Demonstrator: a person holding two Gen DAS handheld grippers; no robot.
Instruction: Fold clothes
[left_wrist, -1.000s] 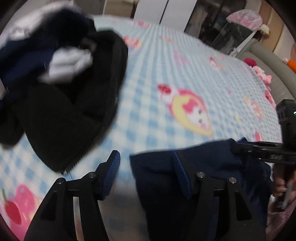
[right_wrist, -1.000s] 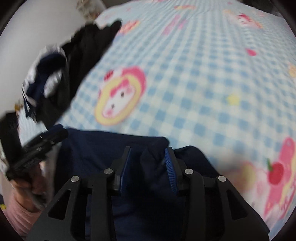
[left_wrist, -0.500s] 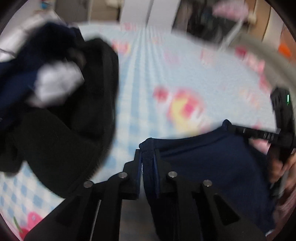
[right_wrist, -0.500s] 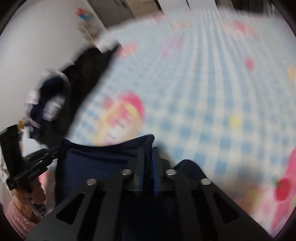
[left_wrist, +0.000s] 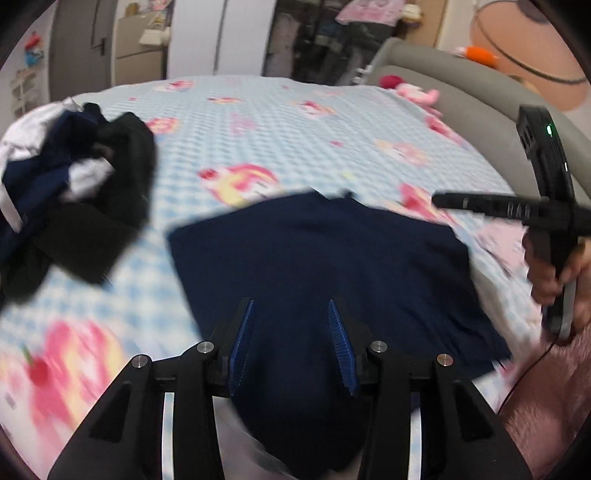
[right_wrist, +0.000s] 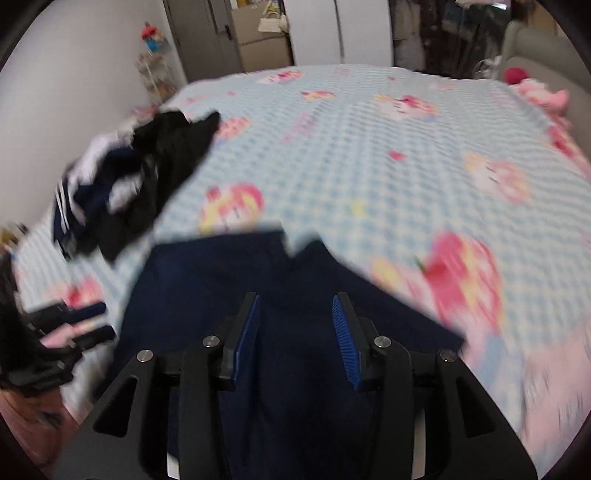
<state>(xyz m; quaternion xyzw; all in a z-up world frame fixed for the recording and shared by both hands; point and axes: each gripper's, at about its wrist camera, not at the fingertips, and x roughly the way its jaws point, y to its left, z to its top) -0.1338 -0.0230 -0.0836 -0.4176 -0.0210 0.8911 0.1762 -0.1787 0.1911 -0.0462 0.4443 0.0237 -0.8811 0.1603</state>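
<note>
A navy blue garment (left_wrist: 321, 258) lies spread on the bed near its front edge; it also shows in the right wrist view (right_wrist: 236, 280). My left gripper (left_wrist: 291, 332) is open and empty, held just above the garment's near part. My right gripper (right_wrist: 295, 325) is open and empty, also above the garment's near part. The right gripper shows at the right of the left wrist view (left_wrist: 480, 205), and the left gripper shows at the left of the right wrist view (right_wrist: 74, 321).
A pile of black, navy and white clothes (left_wrist: 74, 192) lies at the left of the bed, also in the right wrist view (right_wrist: 140, 184). The blue checked bedspread (left_wrist: 295, 129) with cartoon prints stretches ahead. A grey headboard (left_wrist: 461, 85) and pink plush toys (left_wrist: 417, 94) are at the right.
Both grippers were shut on the navy garment half a second ago and have opened, letting it go. The garment now lies spread flat on the bed. Both grippers have pulled back.
</note>
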